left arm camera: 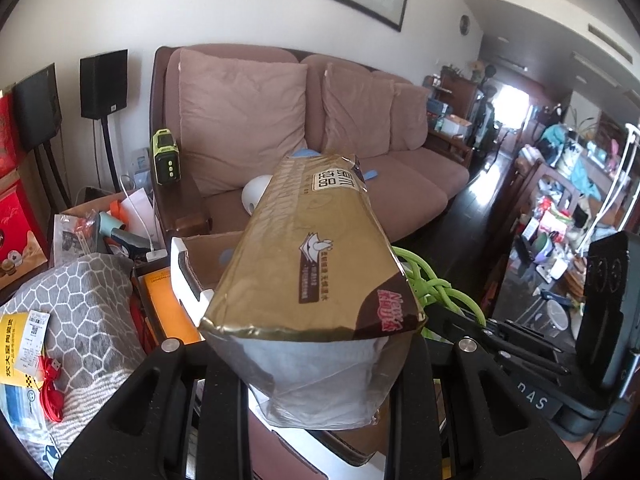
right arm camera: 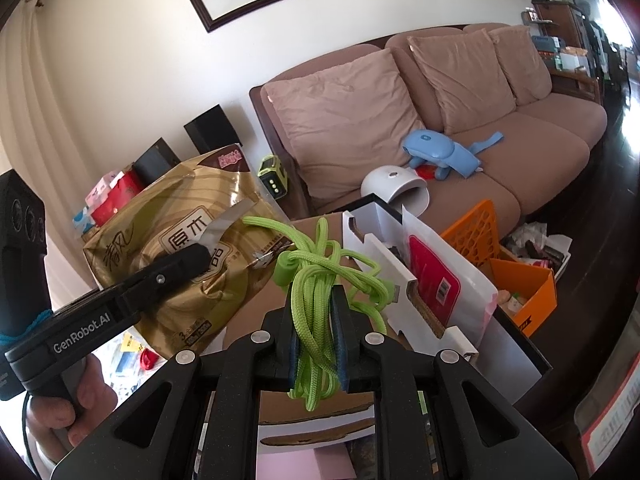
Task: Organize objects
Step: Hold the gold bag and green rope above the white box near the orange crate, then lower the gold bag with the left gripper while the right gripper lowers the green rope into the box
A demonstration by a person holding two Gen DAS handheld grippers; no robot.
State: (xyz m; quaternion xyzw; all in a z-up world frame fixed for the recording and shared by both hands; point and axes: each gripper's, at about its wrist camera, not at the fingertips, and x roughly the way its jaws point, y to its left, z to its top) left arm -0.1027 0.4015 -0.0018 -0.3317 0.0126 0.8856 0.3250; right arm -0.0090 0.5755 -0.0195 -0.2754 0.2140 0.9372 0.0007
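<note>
Left gripper (right arm camera: 200,258): clamped on the gold tissue pack (left arm camera: 320,248). The pack is held in the air, its sealed end pinched between the fingers, its far end pointing toward the pink sofa (left arm camera: 400,184). From the right wrist view the same pack sits at left, with one black finger (right arm camera: 176,268) lying across its printed face.

Right gripper (right arm camera: 322,336): clenched on a bundle of bright green cord (right arm camera: 316,280). The loops are squeezed between the blue pads, a knotted mass stands just above the fingertips, and loose ends hang below.

A hand (right arm camera: 68,412) grips the left gripper's handle at the near left.

Below and beyond both: an open cardboard box (right arm camera: 256,312) holding white card inserts (right arm camera: 384,264) and a red-and-white pouch (right arm camera: 436,276). An orange basket (right arm camera: 520,280) sits right of the box. On the sofa seat: a white dome-shaped device (right arm camera: 394,186) and a blue device (right arm camera: 436,150). A green-and-black gadget (left arm camera: 165,156) stands upright on the sofa's left armrest.
</note>
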